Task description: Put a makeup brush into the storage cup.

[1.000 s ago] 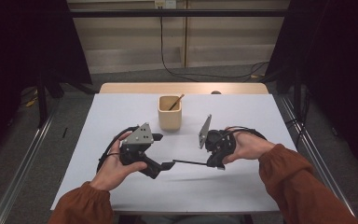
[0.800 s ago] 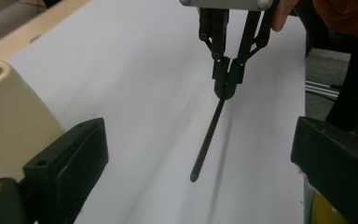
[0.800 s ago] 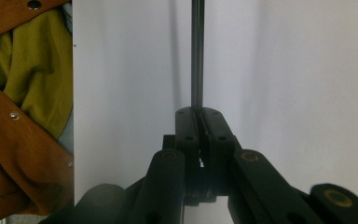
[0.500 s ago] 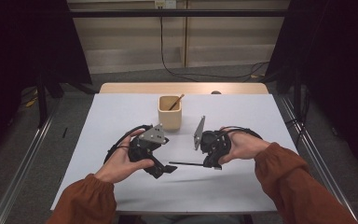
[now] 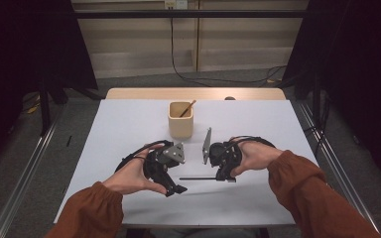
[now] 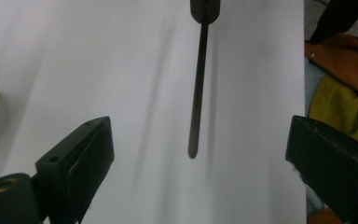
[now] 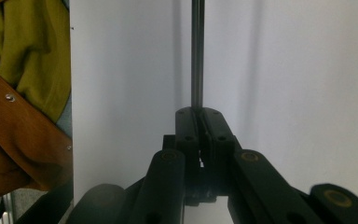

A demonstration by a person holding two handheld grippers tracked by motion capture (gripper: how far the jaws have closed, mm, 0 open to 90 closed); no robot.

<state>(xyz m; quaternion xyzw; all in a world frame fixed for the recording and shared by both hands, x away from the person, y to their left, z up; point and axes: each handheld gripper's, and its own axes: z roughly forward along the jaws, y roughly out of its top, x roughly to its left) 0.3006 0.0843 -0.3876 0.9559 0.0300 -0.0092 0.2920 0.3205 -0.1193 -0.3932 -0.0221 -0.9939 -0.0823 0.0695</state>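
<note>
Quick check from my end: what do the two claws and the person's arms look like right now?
Both arms wear rust-brown long sleeves gathered at the cuffs. The left claw and the right claw are matte black, each topped by a grey three-cornered plate, with a black cable looping back from the body. Up close, the jaws are blocky black pads with brass-coloured pivot pins.

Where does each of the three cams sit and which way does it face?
High view: above the person's side, facing forward and down on the white table and beige cup; both forearms and hands show.
Left gripper view: rides the left tongs, facing across the table at the thin black rod; its own open jaws show.
Right gripper view: rides the right tongs, facing along the rod; its jaws are shut on it.
Shared: both gripper views show the same rod, seen from opposite ends.
</note>
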